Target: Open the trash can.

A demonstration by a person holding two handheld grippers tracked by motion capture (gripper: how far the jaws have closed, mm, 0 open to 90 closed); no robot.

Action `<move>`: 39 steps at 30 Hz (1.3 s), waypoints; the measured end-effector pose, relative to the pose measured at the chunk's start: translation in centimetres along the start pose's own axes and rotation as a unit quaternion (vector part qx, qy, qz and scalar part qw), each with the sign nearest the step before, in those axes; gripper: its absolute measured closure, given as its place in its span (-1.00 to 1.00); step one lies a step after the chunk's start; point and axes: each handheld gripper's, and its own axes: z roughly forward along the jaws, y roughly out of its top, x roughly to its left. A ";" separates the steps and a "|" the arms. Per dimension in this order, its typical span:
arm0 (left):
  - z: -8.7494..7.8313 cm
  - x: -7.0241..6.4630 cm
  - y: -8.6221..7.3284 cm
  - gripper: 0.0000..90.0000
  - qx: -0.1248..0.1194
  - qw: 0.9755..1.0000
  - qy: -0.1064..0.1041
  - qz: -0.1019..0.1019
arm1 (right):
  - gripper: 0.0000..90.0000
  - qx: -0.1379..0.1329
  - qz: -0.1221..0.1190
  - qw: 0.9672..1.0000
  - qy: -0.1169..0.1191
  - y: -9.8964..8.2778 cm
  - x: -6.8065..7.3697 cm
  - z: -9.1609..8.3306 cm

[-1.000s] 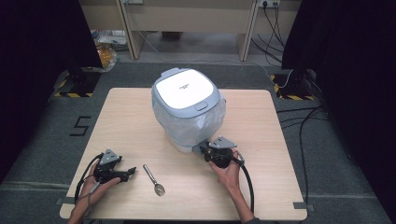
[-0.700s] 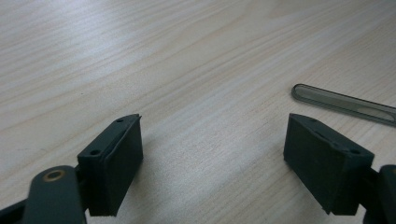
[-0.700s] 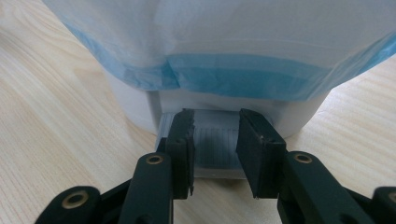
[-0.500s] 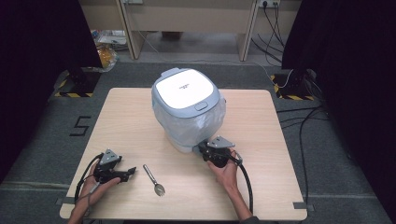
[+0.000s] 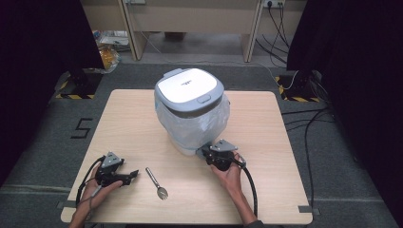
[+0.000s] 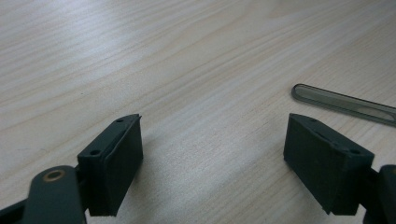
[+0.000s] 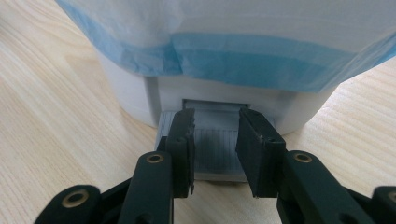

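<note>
High view first: a pale wooden table (image 5: 142,123) carries a white pedal bin (image 5: 190,111) just past its centre, toward twelve o'clock, with a closed white lid (image 5: 187,88) and a translucent blue-edged bin liner (image 5: 199,126) draped down over its body. From the bin's base, at six o'clock, a small grey foot pedal (image 7: 217,144) juts out toward the person's side.

At about five o'clock from the table's centre the right gripper (image 5: 205,153) lies low on the wood, held by the person's right hand (image 5: 229,172), its cable (image 5: 249,187) looping back toward the near edge. In the right gripper view the two black jaws stand either side of the ribbed pedal, drawn in against its flanks — closed on it, with the liner's blue hem hanging just above at twelve o'clock.

At about eight o'clock sits the left gripper (image 5: 134,175), in the person's left hand (image 5: 97,190) and pointing toward three o'clock. Its jaws are spread wide with bare wood between them, as the left gripper view shows.

Between the two grippers, at about six to seven o'clock from the centre, a small metal spoon (image 5: 157,183) lies flat — bowl toward the near edge, handle slanting away toward eleven o'clock. It is near the left gripper's tips but apart from them; its handle shows in the left gripper view at two o'clock.
</note>
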 end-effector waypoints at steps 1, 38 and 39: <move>0.0 0.0 0.0 -0.58 0.000 1.000 0.000 0.000 | 0.48 0.003 -0.004 1.000 -0.001 -0.1 0.0 0.1; -0.2 -0.3 0.0 -0.61 -0.009 1.000 -0.026 0.013 | 0.48 0.026 0.007 1.000 0.013 0.0 -0.3 0.5; -0.3 -0.5 0.1 -0.61 -0.013 0.999 -0.031 0.012 | 0.48 0.026 0.007 1.000 0.013 0.0 -0.3 0.5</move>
